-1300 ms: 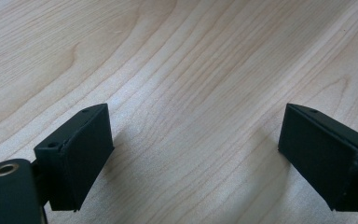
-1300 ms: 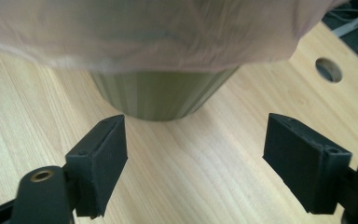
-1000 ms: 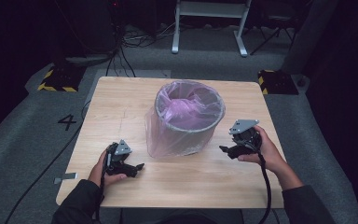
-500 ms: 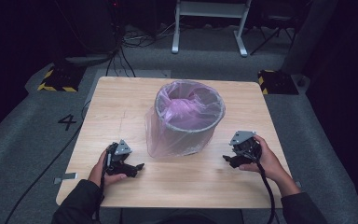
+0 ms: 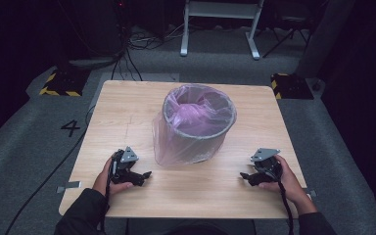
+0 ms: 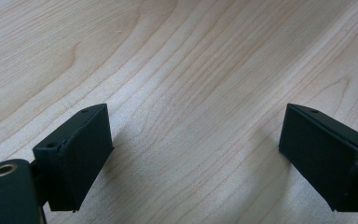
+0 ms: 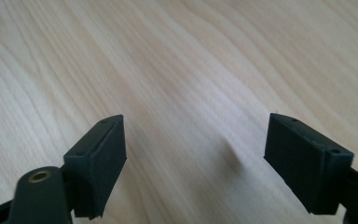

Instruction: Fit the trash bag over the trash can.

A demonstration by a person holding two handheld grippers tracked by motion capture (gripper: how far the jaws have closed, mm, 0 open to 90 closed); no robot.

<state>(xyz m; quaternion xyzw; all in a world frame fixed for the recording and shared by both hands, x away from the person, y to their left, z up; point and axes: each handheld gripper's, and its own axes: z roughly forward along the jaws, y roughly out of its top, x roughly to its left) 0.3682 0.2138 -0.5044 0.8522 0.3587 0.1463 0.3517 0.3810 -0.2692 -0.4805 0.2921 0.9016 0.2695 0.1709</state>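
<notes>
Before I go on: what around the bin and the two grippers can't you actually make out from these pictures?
- Bin bottom: high view, hidden by the pink bag bunched inside.
- Bin's far wall: high view, behind the bin itself.
- Left gripper and right gripper jaw gaps: high view, too small; each gripper view shows them open over bare table.

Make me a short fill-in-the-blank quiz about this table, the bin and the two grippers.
1. The bin on the table is lined with a ____ plastic bag.
2. Both the left gripper and the right gripper have their jaws ____.
3. Between the jaws of each gripper there is only bare ____.

Missing words: purple; open; wood
</notes>
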